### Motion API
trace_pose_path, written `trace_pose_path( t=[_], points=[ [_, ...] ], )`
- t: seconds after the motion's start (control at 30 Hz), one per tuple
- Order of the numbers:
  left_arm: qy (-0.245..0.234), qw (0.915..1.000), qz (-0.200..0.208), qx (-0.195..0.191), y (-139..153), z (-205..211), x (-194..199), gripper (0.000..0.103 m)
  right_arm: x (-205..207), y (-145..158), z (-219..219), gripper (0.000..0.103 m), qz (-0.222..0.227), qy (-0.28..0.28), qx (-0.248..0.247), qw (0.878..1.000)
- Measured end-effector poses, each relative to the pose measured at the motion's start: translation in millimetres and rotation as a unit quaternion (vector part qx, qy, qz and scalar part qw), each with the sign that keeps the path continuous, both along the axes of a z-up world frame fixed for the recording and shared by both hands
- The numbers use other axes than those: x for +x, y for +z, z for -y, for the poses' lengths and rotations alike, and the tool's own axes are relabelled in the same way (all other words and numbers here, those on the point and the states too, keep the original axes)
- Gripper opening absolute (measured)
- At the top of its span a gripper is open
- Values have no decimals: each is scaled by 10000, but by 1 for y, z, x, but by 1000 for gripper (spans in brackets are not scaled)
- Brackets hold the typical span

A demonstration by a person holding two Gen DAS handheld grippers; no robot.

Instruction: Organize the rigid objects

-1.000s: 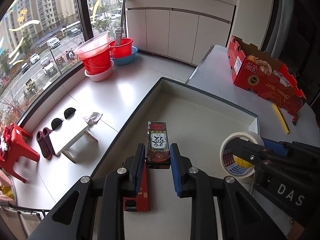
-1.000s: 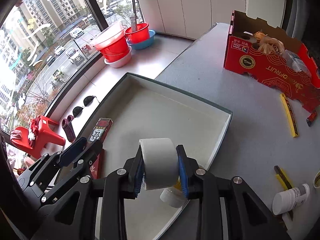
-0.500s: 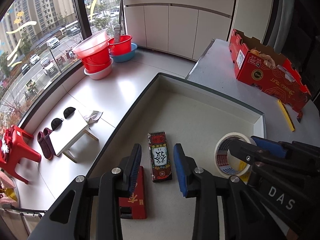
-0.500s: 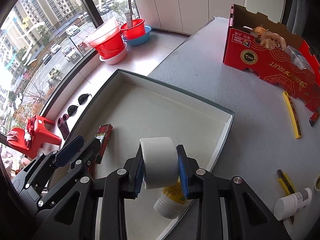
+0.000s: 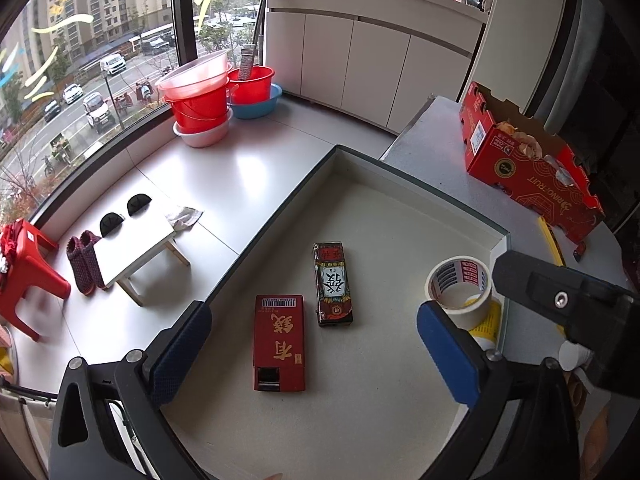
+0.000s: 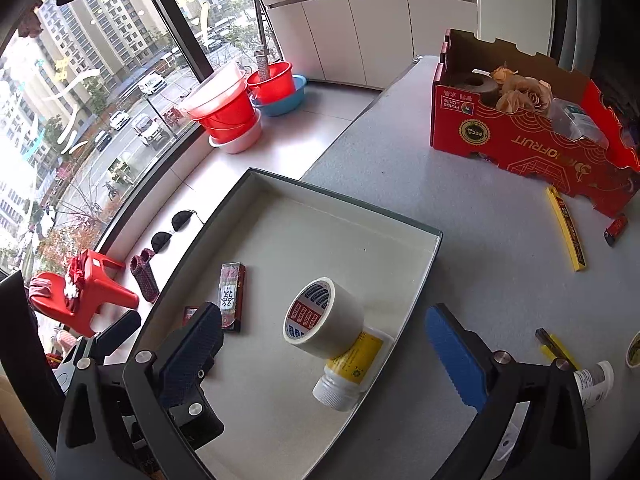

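Observation:
A shallow grey tray [image 5: 420, 184] [image 6: 344, 200] holds a red box [image 5: 279, 342], a dark patterned box [image 5: 333, 283] [image 6: 231, 296], a roll of tape [image 5: 460, 286] [image 6: 322, 318] and a white bottle with a yellow label [image 6: 352, 364]. The tape roll leans on the bottle by the tray's right wall. My left gripper [image 5: 316, 356] is open and empty above the two boxes. My right gripper [image 6: 324, 354] is open and empty, its jaws wide on either side of the tape roll and bottle.
On the grey table right of the tray lie a yellow ruler [image 6: 566, 236], a red fruit carton [image 6: 528, 136], a small red item [image 6: 616, 228], a yellow-handled cutter [image 6: 554, 346] and a white bottle [image 6: 592, 380]. Red basins [image 5: 204, 96] stand on the ledge.
My left gripper let go of the dark patterned box and opened wide. My right gripper released the tape roll onto the bottle in the tray and opened wide.

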State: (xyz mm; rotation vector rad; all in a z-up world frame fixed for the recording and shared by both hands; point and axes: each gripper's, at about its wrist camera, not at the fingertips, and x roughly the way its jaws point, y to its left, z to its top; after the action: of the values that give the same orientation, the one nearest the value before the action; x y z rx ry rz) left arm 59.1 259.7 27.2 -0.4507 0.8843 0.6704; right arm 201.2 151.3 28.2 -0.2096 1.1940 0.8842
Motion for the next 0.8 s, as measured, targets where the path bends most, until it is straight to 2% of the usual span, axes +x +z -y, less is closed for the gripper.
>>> trace_pose_path(
  t=[0.17, 0.27, 0.4, 0.53, 0.8],
  points=[
    [-61, 9999, 87, -67, 8, 17, -19, 103, -12, 10, 22, 103, -178, -187, 280, 9993],
    [-170, 9998, 55, -66, 10, 33, -29, 103, -25, 13, 40, 103, -103, -306, 346, 9989],
    [-385, 9991, -1, -176, 8, 58, -39, 103, -45, 14, 59, 103, -139, -240, 193, 9994],
    [-596, 9979, -232, -92, 1, 80, -48, 103, -68, 10, 79, 103, -239, -110, -85, 9996],
    [-930, 9952, -283, -108, -2, 125, -66, 103, -98, 15, 146, 103, -47, -302, -115, 9995]
  ],
)
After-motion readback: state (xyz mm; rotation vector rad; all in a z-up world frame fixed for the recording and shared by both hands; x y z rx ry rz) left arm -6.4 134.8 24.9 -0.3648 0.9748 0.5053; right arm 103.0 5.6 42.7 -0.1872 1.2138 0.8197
